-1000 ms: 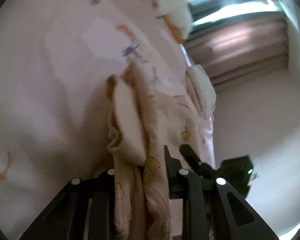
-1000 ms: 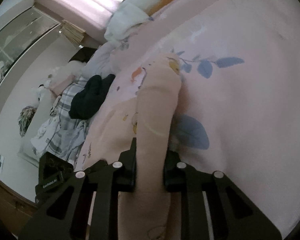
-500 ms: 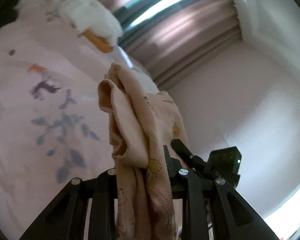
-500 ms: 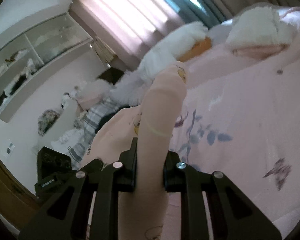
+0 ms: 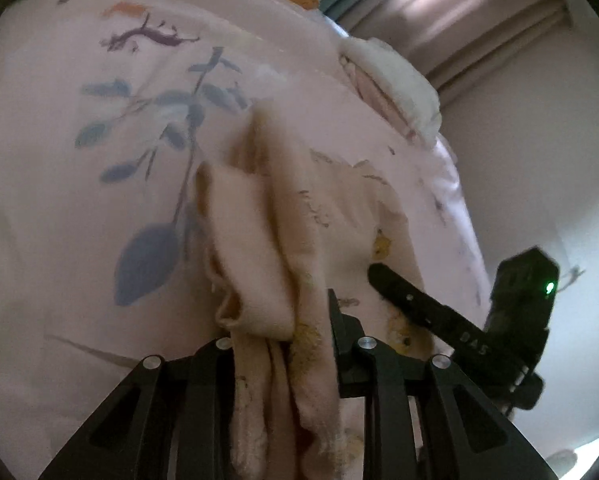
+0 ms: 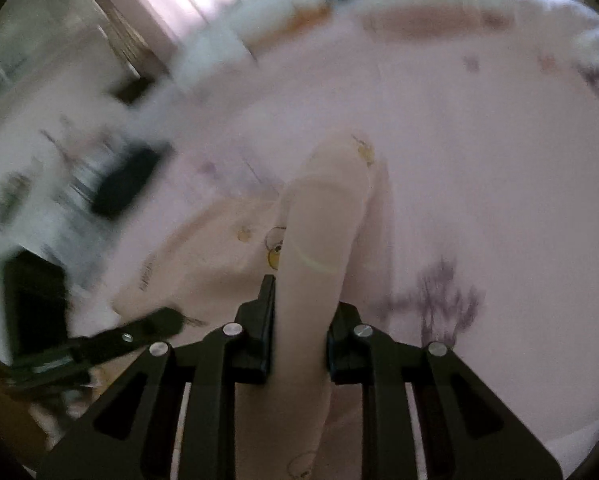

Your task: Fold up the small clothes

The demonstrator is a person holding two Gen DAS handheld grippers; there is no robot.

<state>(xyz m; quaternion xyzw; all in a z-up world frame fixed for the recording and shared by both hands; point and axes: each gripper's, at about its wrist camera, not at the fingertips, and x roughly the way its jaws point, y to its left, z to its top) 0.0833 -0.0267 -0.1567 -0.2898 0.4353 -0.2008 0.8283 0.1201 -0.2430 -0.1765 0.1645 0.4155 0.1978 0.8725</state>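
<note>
Pink floral bedsheet (image 5: 79, 200) below; peach printed small garment (image 5: 299, 240) stretched between left tongs (image 5: 283, 344) and right tongs (image 6: 299, 320), both opening slightly, cloth still gripped.

You have two hand-held grippers, the left hand-held gripper (image 5: 283, 344) and the right hand-held gripper (image 6: 299, 340), and one peach printed garment (image 5: 299, 216) between them. One bed (image 5: 59, 200) with a pink floral cover lies beneath. At its far end you can count two white pillows (image 5: 395, 80), and one dark garment (image 6: 123, 184) at the left, blurred.
</note>
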